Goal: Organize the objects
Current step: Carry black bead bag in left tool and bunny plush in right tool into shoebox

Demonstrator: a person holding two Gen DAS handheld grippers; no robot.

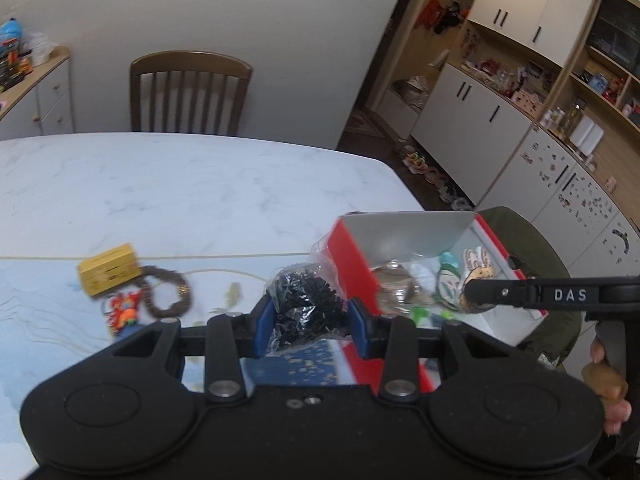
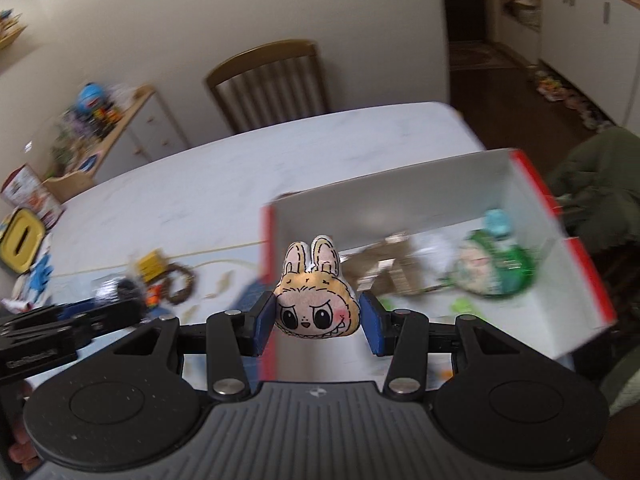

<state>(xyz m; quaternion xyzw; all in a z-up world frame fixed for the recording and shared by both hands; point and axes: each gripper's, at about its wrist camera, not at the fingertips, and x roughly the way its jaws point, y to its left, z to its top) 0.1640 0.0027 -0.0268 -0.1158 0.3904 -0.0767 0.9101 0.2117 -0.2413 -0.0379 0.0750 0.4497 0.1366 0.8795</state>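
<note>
My left gripper [image 1: 310,322] is shut on a clear plastic bag of small black pieces [image 1: 304,300], held just left of the red box [image 1: 352,264]. The box has a white inside and holds a green-and-white pouch [image 2: 492,268] and other small items. My right gripper [image 2: 316,316] is shut on a tan bunny-face plush [image 2: 316,304], raised above the box's near-left corner [image 2: 268,240]. In the left wrist view the plush [image 1: 476,268] hangs over the box's inside. On the table to the left lie a yellow box [image 1: 108,274], a brown bead bracelet [image 1: 168,292] and a red-orange toy [image 1: 122,308].
The white marble table [image 1: 180,192] carries a pale blue mat [image 1: 36,320] under the loose items. A wooden chair [image 1: 188,92] stands at the far side. A yellow container [image 2: 22,244] sits at the table's left end. A green garment [image 2: 592,184] lies on a seat right of the box.
</note>
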